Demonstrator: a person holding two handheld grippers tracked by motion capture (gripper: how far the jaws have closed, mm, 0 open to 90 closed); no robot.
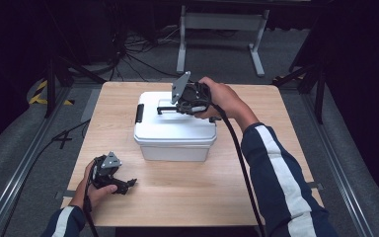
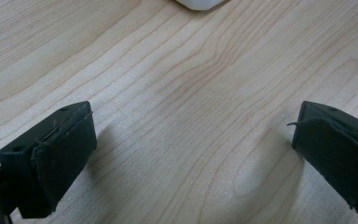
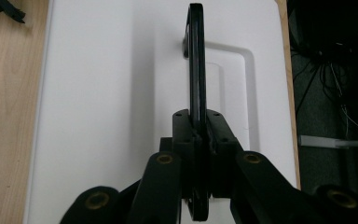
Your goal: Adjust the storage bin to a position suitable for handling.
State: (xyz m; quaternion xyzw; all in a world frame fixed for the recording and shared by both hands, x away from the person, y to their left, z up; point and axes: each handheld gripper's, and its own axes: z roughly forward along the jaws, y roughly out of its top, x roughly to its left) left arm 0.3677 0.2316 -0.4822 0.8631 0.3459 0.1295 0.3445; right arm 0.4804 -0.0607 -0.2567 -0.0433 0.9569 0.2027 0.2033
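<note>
Cut off at the twelve o'clock edge of the left gripper view: white box [image 2: 199,3], a mere rounded corner left. Cut off at six o'clock in the right gripper view: black handle [image 3: 196,70], its lower end hidden behind the right gripper [image 3: 197,122]. Hidden in the high view under the person's right hand [image 1: 222,98]: that gripper's jaw tips. Too dark to make out beyond the table [image 1: 177,197] toward twelve o'clock: floor cables.

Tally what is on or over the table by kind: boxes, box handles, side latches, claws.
White lidded box: 1
Black lid handle, raised, clamped in the right claw: 1
Black side latch: 1
Claws, counting the open left claw: 2
Total: 5
</note>
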